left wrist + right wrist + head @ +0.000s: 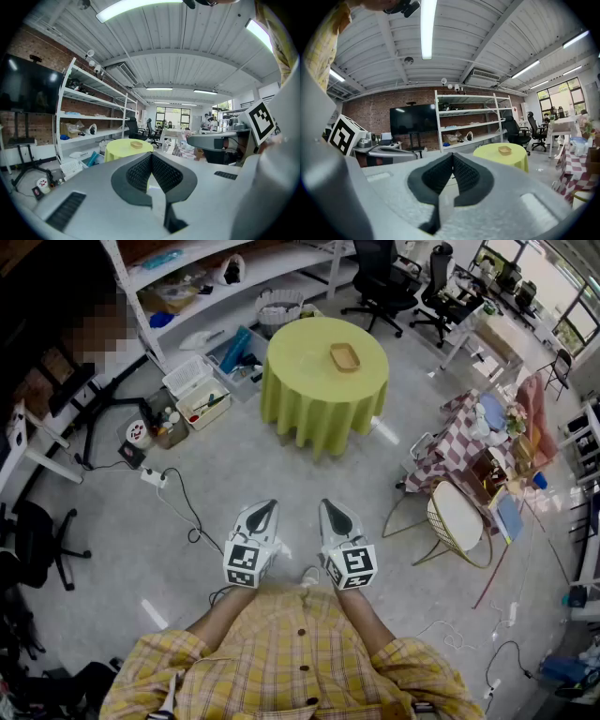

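Note:
I hold both grippers close in front of my chest, side by side, pointing forward over the floor. My left gripper (263,509) is shut, its dark ribbed pads pressed together with nothing between them (151,157). My right gripper (330,507) is shut and empty too (453,157). A round table with a yellow-green cloth (323,371) stands a few steps ahead; a small wooden tray (344,357) lies on it. Both gripper views show the same table (124,148) (501,155) in the distance.
White shelving (216,282) with boxes lines the far left, with bins (197,390) and cables (178,502) on the floor beneath. Office chairs (384,282) stand at the back. A checkered table (469,442) and a wire chair (455,521) are at the right.

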Demonstrator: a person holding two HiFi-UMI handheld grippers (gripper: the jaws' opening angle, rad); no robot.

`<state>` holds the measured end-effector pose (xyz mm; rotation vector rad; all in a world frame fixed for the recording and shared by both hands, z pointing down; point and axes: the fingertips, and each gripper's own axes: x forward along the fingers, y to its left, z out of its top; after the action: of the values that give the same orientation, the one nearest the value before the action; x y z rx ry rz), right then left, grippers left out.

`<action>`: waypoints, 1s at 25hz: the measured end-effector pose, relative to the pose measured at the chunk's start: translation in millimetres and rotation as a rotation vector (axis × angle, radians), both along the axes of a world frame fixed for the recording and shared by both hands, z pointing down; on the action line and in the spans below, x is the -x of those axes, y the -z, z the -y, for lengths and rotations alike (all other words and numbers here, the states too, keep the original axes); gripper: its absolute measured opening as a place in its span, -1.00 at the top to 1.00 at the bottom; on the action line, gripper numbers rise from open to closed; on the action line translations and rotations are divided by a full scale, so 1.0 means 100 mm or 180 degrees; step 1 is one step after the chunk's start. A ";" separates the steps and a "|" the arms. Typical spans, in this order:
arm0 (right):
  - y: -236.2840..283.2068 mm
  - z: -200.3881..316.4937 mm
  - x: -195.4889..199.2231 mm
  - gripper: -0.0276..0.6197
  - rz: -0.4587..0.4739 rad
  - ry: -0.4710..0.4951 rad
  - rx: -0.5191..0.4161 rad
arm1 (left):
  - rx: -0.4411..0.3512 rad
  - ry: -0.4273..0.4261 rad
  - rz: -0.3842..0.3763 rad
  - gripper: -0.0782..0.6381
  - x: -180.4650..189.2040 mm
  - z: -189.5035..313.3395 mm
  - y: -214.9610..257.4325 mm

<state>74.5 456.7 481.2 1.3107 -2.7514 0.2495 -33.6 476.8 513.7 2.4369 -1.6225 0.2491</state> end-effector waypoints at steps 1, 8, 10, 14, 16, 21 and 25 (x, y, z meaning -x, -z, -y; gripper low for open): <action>-0.01 0.00 -0.03 0.92 -0.0004 -0.0003 0.0000 | -0.0002 -0.0005 -0.0004 0.77 -0.03 -0.01 -0.01; -0.04 -0.06 -0.12 0.92 0.0003 0.0081 0.0005 | 0.0040 -0.0040 0.0015 0.77 -0.19 -0.05 -0.05; -0.04 -0.07 -0.15 0.92 0.0001 0.0088 0.0003 | 0.0040 -0.0021 0.0013 0.77 -0.21 -0.06 -0.06; -0.05 -0.04 -0.27 0.92 0.0036 0.0096 0.0018 | 0.0027 -0.0016 0.0029 0.77 -0.32 -0.05 -0.09; -0.07 -0.03 -0.34 0.92 0.0039 0.0107 0.0030 | 0.0050 -0.0001 0.0047 0.77 -0.37 -0.04 -0.11; -0.05 0.03 -0.50 0.92 0.0031 0.0153 0.0003 | 0.0066 0.0069 0.0027 0.77 -0.51 0.03 -0.08; -0.08 0.06 -0.73 0.92 0.0069 0.0130 -0.0019 | 0.0028 0.0076 0.0007 0.77 -0.76 0.04 -0.07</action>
<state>147.6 450.7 489.2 1.2592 -2.7955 0.2542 42.4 473.2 521.2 2.4100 -1.6467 0.2547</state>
